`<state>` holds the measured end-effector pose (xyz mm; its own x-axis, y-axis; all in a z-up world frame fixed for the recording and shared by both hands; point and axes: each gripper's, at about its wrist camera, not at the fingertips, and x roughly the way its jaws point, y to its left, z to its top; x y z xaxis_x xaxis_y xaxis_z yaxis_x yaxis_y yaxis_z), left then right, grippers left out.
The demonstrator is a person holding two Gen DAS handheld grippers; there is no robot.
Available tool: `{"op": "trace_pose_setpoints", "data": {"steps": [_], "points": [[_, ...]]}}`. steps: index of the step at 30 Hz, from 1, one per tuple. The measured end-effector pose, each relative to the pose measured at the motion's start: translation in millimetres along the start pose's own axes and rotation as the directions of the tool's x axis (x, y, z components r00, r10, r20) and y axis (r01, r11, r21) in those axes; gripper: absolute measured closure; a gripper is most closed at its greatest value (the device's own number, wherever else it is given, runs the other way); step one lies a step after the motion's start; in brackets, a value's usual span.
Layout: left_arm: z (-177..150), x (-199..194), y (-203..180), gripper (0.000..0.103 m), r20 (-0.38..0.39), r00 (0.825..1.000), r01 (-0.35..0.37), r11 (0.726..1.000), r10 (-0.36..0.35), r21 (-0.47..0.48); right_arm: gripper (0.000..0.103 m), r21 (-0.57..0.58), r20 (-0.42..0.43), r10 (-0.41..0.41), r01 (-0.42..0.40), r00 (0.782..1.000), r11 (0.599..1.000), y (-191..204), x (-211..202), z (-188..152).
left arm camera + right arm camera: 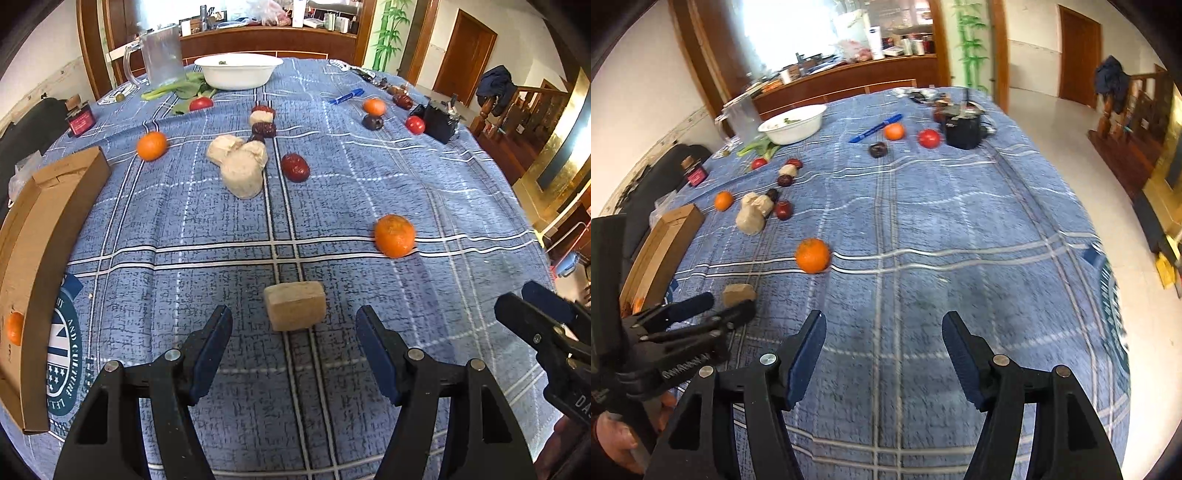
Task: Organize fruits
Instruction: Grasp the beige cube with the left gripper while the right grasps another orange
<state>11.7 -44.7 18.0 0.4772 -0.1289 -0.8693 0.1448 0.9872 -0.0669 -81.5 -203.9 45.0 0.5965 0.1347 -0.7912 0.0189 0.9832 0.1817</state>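
Left wrist view: an orange [394, 235] lies on the blue plaid tablecloth [369, 184], ahead and right of the left gripper [294, 354], whose jaws stand apart and empty. A tan block [295, 305] sits just beyond its fingertips. Farther off lie a second orange [151, 145], a red date [294, 167] and pale chunks [242, 166]. A cardboard box [44, 258] at left holds another orange [14, 328]. Right gripper [884, 354]: jaws apart, nothing between them, over bare cloth.
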Motion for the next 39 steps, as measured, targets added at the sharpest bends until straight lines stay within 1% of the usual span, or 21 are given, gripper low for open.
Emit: {"op": "trace_pose_setpoints", "data": {"steps": [2, 3, 5, 7, 9, 13, 15, 16, 17, 20, 23, 24, 26, 27, 28, 31, 35, 39], "points": [[0, 9, 2, 0.035, -0.027, 1.0, 0.002, 1.0, -0.003, -0.023, 0.034, -0.031, -0.008, 0.013, -0.013, 1.0, 0.999, 7, 10, 6], [-1, 7, 2, 0.035, -0.013, 1.0, -0.001, 1.0, 0.0, -0.025, 0.034, -0.053, -0.009, 0.021, -0.022, 1.0, 0.998, 11, 17, 12], [-1, 4, 2, 0.035, -0.017, 1.0, 0.008, 1.0, -0.008, -0.024, 0.034, -0.07, -0.015, 0.034, -0.035, 0.999, 0.997, 16, 27, 19], [-3, 1, 6, 0.035, -0.016, 1.0, 0.014, 0.999, -0.014, -0.034, 0.034, -0.084, -0.036, 0.066, -0.069, 0.997, 0.994, 22, 40, 30], [-4, -1, 10, 0.035, -0.015, 1.0, 0.018, 0.999, -0.018, -0.038, 0.034, -0.103, -0.049, 0.082, -0.087, 0.995, 0.991, 30, 52, 38], [-5, -1, 12, 0.035, -0.024, 0.999, 0.021, 0.999, -0.022, -0.042, 0.034, -0.168, -0.077, 0.102, -0.113, 0.992, 0.979, 48, 73, 46], [-5, 0, 13, 0.035, -0.027, 0.999, 0.023, 0.999, -0.024, -0.043, 0.052, -0.202, -0.088, 0.099, -0.115, 0.991, 0.973, 54, 83, 46], [-4, 1, 13, 0.035, -0.029, 0.999, 0.023, 0.999, -0.024, -0.045, 0.07, -0.214, -0.101, 0.097, -0.117, 0.99, 0.97, 55, 86, 46], [-3, 1, 13, 0.035, -0.029, 0.999, 0.024, 0.999, -0.026, -0.049, 0.07, -0.22, -0.109, 0.103, -0.125, 0.989, 0.968, 56, 88, 45], [1, 4, 13, 0.035, -0.03, 0.999, 0.029, 0.998, -0.031, -0.064, 0.071, -0.232, -0.092, 0.104, -0.123, 0.99, 0.965, 54, 84, 44], [5, 8, 10, 0.035, -0.027, 0.999, 0.023, 0.998, -0.025, -0.065, 0.071, -0.208, -0.072, 0.129, -0.141, 0.989, 0.968, 47, 73, 44], [6, 9, 8, 0.038, -0.025, 0.999, 0.02, 0.998, -0.021, -0.063, 0.071, -0.206, -0.062, 0.131, -0.141, 0.989, 0.968, 46, 69, 44], [8, 9, 5, 0.048, -0.015, 1.0, 0.005, 0.998, -0.006, -0.055, 0.071, -0.207, -0.034, 0.11, -0.115, 0.993, 0.972, 42, 58, 43], [8, 9, 4, 0.061, -0.01, 1.0, 0.003, 0.999, -0.003, -0.051, 0.071, -0.194, -0.026, 0.123, -0.126, 0.992, 0.973, 37, 52, 42], [8, 9, 4, 0.071, -0.003, 1.0, 0.013, 0.999, -0.014, -0.049, 0.071, -0.184, -0.023, 0.125, -0.127, 0.992, 0.975, 34, 49, 43], [7, 8, 7, 0.071, -0.001, 0.999, 0.037, 0.997, -0.037, -0.065, 0.071, -0.161, -0.013, 0.101, -0.102, 0.995, 0.982, 23, 41, 39], [3, 3, 14, 0.072, -0.013, 0.997, 0.072, 0.993, -0.073, -0.095, 0.071, -0.113, -0.023, 0.091, -0.093, 0.996, 0.989, 7, 36, 31], [-5, -9, 19, 0.072, -0.005, 0.998, 0.067, 0.993, -0.068, -0.102, 0.071, -0.099, -0.02, 0.084, -0.085, 0.996, 0.991, 2, 32, 25]]}}
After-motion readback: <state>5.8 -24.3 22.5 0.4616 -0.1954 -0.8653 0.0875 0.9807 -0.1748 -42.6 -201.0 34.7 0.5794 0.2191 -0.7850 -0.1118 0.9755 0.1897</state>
